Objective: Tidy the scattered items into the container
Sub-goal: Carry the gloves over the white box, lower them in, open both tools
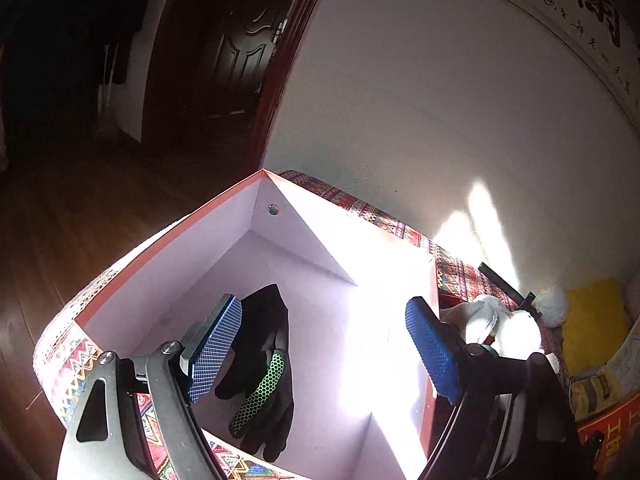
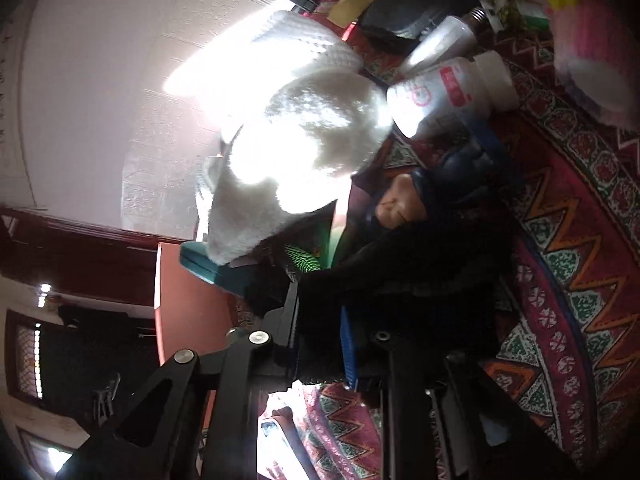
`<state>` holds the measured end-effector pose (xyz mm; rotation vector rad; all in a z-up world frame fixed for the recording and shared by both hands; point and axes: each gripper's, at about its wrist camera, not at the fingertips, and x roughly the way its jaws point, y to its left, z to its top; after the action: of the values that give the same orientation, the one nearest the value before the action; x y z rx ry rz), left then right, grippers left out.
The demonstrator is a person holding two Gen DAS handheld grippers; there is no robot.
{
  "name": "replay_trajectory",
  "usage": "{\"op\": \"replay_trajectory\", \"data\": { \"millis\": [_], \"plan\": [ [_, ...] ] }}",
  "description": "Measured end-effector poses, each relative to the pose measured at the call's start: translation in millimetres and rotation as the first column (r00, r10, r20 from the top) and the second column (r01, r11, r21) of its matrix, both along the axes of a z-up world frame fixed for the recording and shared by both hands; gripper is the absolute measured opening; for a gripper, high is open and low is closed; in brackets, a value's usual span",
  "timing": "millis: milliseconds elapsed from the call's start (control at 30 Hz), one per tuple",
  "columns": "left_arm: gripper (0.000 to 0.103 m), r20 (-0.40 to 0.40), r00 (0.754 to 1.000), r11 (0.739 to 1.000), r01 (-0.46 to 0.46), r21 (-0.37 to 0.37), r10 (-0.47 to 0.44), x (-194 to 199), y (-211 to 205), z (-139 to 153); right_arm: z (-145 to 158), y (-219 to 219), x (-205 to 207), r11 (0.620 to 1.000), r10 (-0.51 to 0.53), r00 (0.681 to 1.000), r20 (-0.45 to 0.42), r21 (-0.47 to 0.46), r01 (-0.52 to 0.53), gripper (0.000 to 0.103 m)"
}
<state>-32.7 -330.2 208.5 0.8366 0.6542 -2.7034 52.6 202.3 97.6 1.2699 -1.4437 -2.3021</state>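
Left hand-held gripper poised over the open box, blue pads spread wide apart, nothing between them; down inside on the box floor, a black glove with green honeycomb print, lying toward seven o'clock just beside the left pad; box resting on a patterned red cloth over the table; at three o'clock outside the box, a white glove and a yellow cloth. Right hand-held gripper clamped shut on a second black glove, green print showing at its upper edge; white knitted glove glaring in sunlight at twelve o'clock; white pill bottle lying on its side at one o'clock, a light bulb just beyond it.
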Motion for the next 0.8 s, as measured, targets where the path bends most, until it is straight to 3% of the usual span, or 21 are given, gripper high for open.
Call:
{"op": "replay_trajectory", "data": {
  "millis": [100, 167, 300, 433, 533, 667, 733, 800],
  "plan": [
    [0.084, -0.011, 1.0, 1.0, -0.011, -0.006, 0.011, 5, -3, 3, 49, -12, 21, 0.998, 0.056, 0.984, -0.167, 0.024, -0.053, 0.016],
    [0.084, -0.012, 1.0, 1.0, -0.023, -0.007, 0.023, 7, -6, 3, 88, -25, 31, 0.994, 0.103, 0.955, -0.278, 0.053, -0.092, 0.016],
    [0.084, -0.025, 0.998, 0.998, -0.054, 0.025, 0.055, 16, -18, 3, 162, -66, 44, 0.978, 0.21, 0.861, -0.464, 0.108, -0.18, 0.016],
    [0.084, -0.046, 0.993, 0.993, -0.104, 0.047, 0.106, 28, -32, 7, 208, -125, 42, 0.941, 0.338, 0.753, -0.565, 0.18, -0.287, 0.016],
    [0.084, -0.058, 0.986, 0.987, -0.156, 0.046, 0.159, 39, -47, 10, 209, -178, 23, 0.894, 0.446, 0.7, -0.558, 0.242, -0.377, 0.016],
    [0.084, -0.046, 0.951, 0.952, -0.305, 0.03, 0.307, 64, -79, 11, 172, -258, -4, 0.801, 0.599, 0.649, -0.469, 0.342, -0.492, 0.016],
    [0.084, -0.041, 0.935, 0.934, -0.35, 0.071, 0.353, 76, -96, 6, 155, -306, -18, 0.718, 0.688, 0.627, -0.366, 0.475, -0.509, 0.016],
    [0.084, -0.038, 0.928, 0.925, -0.363, 0.114, 0.37, 84, -110, 1, 137, -347, -34, 0.599, 0.767, 0.593, -0.245, 0.603, -0.526, 0.016]
  ]
}}
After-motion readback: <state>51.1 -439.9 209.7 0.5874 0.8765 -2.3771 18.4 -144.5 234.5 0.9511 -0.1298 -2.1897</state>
